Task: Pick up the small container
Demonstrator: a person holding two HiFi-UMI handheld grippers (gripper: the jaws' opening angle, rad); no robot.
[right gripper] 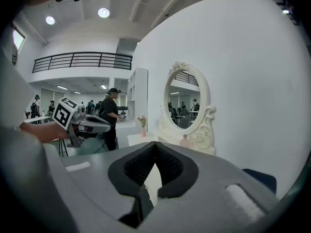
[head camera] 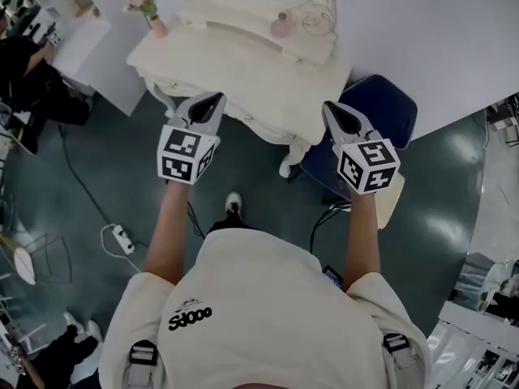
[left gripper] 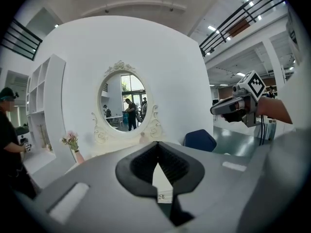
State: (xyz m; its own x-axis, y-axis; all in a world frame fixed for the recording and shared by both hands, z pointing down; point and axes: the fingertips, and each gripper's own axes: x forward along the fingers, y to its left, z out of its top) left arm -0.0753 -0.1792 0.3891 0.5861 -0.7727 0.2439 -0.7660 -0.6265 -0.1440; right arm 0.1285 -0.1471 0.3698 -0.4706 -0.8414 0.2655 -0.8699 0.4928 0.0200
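Note:
The small container is a pale pink jar. It stands at the back of the white vanity table, near the foot of the oval mirror. It shows faintly as a small container in the left gripper view and as a small container in the right gripper view. My left gripper hovers at the table's front edge, shut and empty. The right gripper hangs off the table's front right corner, also shut with nothing in it. Both are well short of the jar.
A pink vase of flowers stands on the table's left end. A blue chair sits right of the table, under my right gripper. A white shelf unit and a person in black are at the left. A power strip lies on the floor.

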